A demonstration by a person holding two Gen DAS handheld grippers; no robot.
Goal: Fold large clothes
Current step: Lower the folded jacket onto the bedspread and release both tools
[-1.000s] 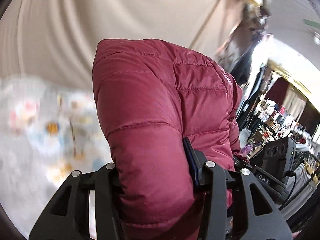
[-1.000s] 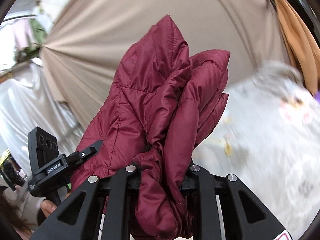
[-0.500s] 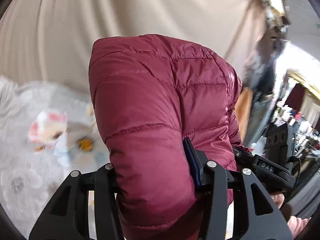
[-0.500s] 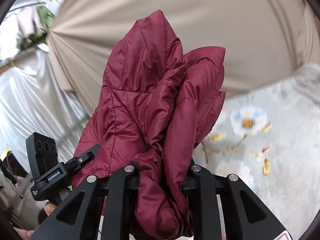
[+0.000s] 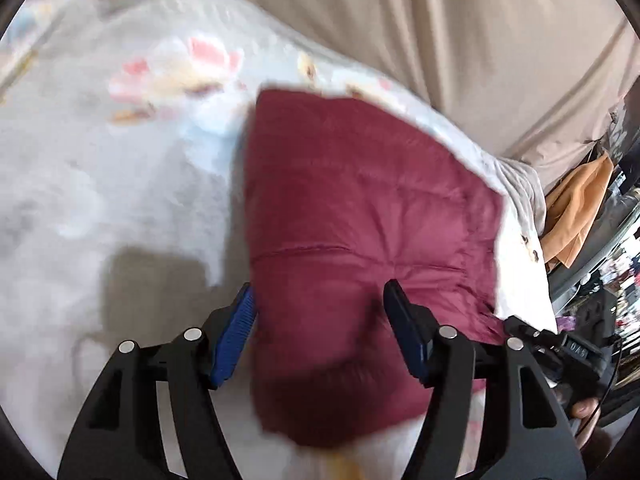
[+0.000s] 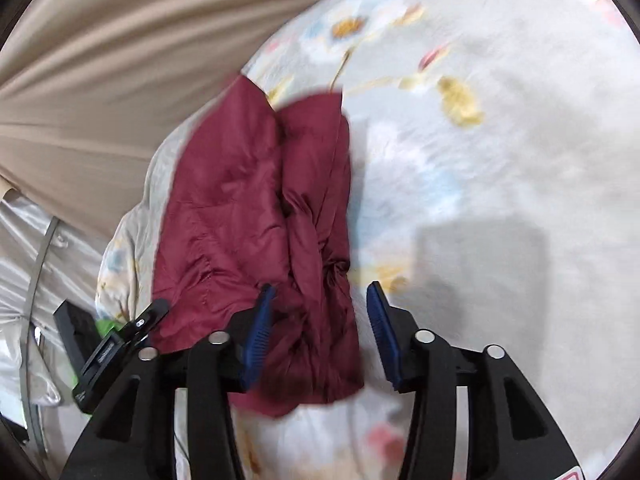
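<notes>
Dark red and puffy, the quilted jacket (image 5: pixel 360 248) lies in a folded bundle on the soft white blanket with pale flowers (image 5: pixel 100 200). It sits near the far edge of the blanket, close to the long beige curtain (image 5: pixel 460 40) that hangs behind. Both pictures are a bit blurry.

The left gripper (image 5: pixel 318 300) has its two blue pads wide apart. The jacket's near end fills the gap between them. The left pad seems to touch its edge, but nothing is being squeezed. The right gripper (image 6: pixel 320 300) is spread apart too. One blue pad (image 6: pixel 258 328) seems to brush the crumpled side of the jacket, and the other pad (image 6: pixel 382 332) is over bare blanket, away from the cloth.

I think both grippers are apart so the jacket can rest by itself on the blanket. A puffy jacket is springy, so lying flat on something soft helps it keep its shape. The smooth side faces the left gripper, and the bunched, wrinkly folds face the right one. That wrinkly side may puff up and come undone.

An orange cloth (image 5: pixel 576 208) hangs off to the side, well away from the jacket. The fold looks almost done, and maybe needs only a pat to press it flat.
</notes>
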